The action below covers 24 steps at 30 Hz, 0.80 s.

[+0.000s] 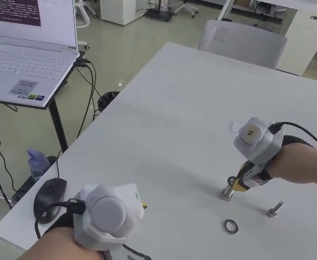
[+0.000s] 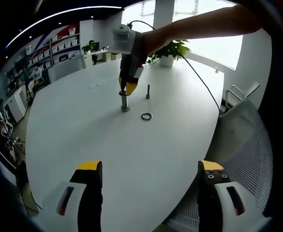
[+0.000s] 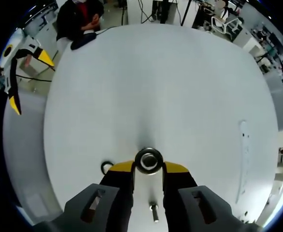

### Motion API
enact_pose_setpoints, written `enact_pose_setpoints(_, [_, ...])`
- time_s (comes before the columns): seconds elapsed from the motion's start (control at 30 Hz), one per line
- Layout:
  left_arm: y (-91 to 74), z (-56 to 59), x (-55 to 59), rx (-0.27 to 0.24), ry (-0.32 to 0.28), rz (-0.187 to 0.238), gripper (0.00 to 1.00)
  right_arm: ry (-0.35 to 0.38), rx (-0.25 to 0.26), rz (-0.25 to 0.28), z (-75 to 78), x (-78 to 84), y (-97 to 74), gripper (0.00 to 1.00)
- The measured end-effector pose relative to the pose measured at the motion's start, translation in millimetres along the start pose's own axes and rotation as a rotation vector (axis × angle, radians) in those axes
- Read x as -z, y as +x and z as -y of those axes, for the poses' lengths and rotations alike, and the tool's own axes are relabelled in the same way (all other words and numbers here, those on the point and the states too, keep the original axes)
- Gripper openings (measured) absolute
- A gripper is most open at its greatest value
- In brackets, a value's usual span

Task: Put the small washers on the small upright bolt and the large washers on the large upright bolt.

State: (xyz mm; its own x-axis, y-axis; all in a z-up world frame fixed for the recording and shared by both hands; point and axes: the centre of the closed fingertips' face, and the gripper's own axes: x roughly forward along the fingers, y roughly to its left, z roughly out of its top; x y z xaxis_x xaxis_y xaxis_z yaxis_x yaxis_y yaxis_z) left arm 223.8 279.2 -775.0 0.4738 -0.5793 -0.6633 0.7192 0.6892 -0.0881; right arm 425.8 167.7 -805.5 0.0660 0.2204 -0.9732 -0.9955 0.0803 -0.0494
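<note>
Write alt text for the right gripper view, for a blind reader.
The right gripper holds a silver metal washer between its yellow-tipped jaws, above a white table. A second washer lies beside the jaws; a small silver bolt shows between them.

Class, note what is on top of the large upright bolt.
A washer, pinched by the right gripper, sits at the tip of the large upright bolt. Whether it is threaded on is hidden by the gripper.

Your left gripper [image 2: 149, 166] gapes over the white table [image 2: 74, 125] while, across it, your right gripper [image 2: 127, 88] holds a washer [image 2: 123, 93] atop the large bolt [image 2: 125, 104], a loose washer [image 2: 146, 116] nearby.
</note>
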Motion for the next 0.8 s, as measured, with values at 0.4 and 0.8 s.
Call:
enact_pose_setpoints(0.4, [0.8,2.2,8.2,0.007,-0.01,-0.023,0.79,-0.023,0.008,-0.024,1.3,1.3,13.9,0.22])
enact_pose_setpoints(0.8, [-4.8,1.1,11.6,-0.007,-0.014,-0.033,0.76,-0.015,0.003,-0.033,0.0,6.4,31.1,0.22])
